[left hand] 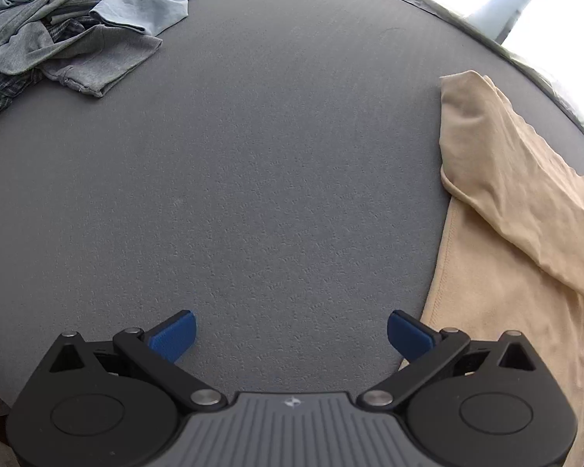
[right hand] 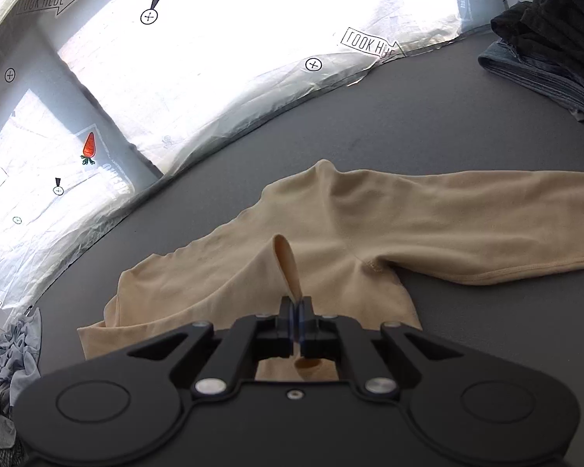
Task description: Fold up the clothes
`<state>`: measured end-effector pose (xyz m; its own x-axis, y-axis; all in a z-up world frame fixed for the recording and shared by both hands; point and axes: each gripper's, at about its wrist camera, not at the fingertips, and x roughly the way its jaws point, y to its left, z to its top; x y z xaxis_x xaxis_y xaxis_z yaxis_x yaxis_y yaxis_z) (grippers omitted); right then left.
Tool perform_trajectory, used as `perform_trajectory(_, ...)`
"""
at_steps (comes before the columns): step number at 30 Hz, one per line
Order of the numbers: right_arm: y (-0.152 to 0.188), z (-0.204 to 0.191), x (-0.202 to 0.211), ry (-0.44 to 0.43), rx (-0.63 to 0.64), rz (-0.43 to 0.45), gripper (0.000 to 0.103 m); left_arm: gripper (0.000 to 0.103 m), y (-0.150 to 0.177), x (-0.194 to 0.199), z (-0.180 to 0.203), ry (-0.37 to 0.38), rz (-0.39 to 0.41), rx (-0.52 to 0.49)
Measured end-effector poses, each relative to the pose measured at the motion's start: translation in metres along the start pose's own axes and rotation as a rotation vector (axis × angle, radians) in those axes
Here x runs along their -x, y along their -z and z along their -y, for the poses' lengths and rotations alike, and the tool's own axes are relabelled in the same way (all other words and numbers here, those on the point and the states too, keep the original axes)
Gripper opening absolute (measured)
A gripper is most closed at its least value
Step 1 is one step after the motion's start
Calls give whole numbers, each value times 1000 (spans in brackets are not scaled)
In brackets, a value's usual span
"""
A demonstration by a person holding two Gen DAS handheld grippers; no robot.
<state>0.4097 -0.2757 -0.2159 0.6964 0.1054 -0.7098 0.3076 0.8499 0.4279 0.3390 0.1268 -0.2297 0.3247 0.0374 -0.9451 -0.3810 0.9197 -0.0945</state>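
Observation:
A beige long-sleeved shirt (right hand: 370, 225) lies on the grey table (right hand: 467, 109), one sleeve stretched out to the right. My right gripper (right hand: 296, 305) is shut on a pinched-up fold of the shirt's fabric, which rises in a thin ridge ahead of the jaws. In the left wrist view the same beige shirt (left hand: 518, 233) lies along the right side. My left gripper (left hand: 291, 332) hangs over bare grey table (left hand: 272, 155) just left of the shirt's edge. Its blue-padded fingers (left hand: 175, 334) stand wide open with nothing between them.
A heap of blue and grey crumpled clothes (left hand: 70, 27) lies at the far left corner of the table. A stack of dark folded clothes (right hand: 553, 50) sits at the far right. Crinkled clear plastic sheeting (right hand: 214, 78) with printed marks runs along the table's far edge.

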Motion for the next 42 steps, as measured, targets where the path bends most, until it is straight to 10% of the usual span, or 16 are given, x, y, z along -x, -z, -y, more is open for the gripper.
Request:
perform_trajectory(31, -90, 138, 13, 177, 15, 177, 2, 103, 48, 28, 35, -87, 39, 26)
perform_trajectory(42, -73, 158, 5, 245, -100, 119, 12, 103, 46, 23, 20, -91, 15, 6)
